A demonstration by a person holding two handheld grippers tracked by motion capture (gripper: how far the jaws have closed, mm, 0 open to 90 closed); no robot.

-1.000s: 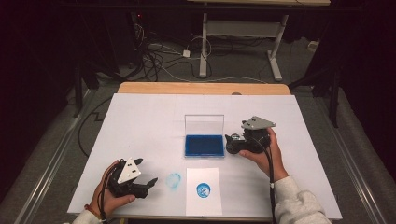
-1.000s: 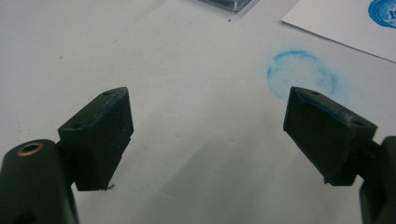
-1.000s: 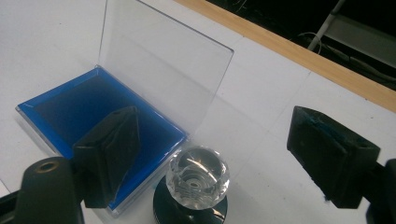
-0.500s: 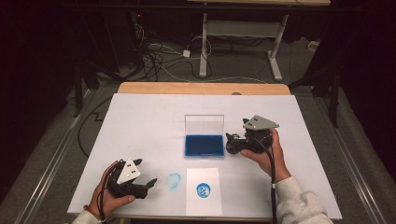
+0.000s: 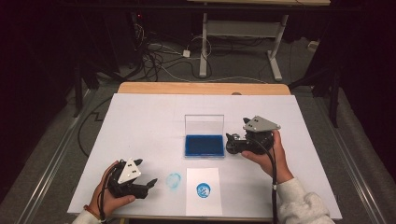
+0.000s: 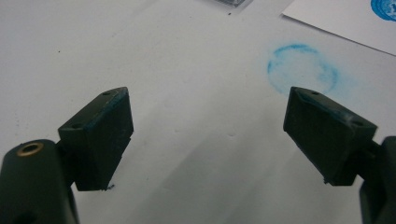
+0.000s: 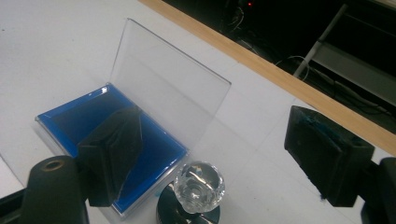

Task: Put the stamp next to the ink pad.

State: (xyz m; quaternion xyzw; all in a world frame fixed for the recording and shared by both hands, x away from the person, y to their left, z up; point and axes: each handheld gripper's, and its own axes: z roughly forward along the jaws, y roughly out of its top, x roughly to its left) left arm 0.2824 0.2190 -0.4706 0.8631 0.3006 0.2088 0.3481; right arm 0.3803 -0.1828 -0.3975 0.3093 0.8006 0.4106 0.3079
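A blue ink pad (image 5: pixel 204 145) lies mid-table with its clear lid (image 5: pixel 204 124) standing upright. My right gripper (image 5: pixel 229 144) sits open just right of it. In the right gripper view its jaws (image 7: pixel 212 116) straddle a small stamp with a clear faceted knob (image 7: pixel 198 185), which stands on the table beside the ink pad (image 7: pixel 154 140), touching neither jaw. A white paper (image 5: pixel 203 191) near the front edge bears a round blue print (image 5: pixel 203 190). My left gripper (image 5: pixel 150 185) rests open and empty, left of a faint blue ring (image 5: pixel 174 179) smudged on the table; that ring (image 6: pixel 301 67) lies ahead of its jaws (image 6: pixel 208 93).
The white table cover (image 5: pixel 140 121) spreads wide to the left and back. A wooden table edge (image 5: pixel 201 87) runs along the far side, with cables and a metal stand on the floor beyond.
The right gripper has drifted slightly to the right beside the ink pad. The left hand has stayed in place.
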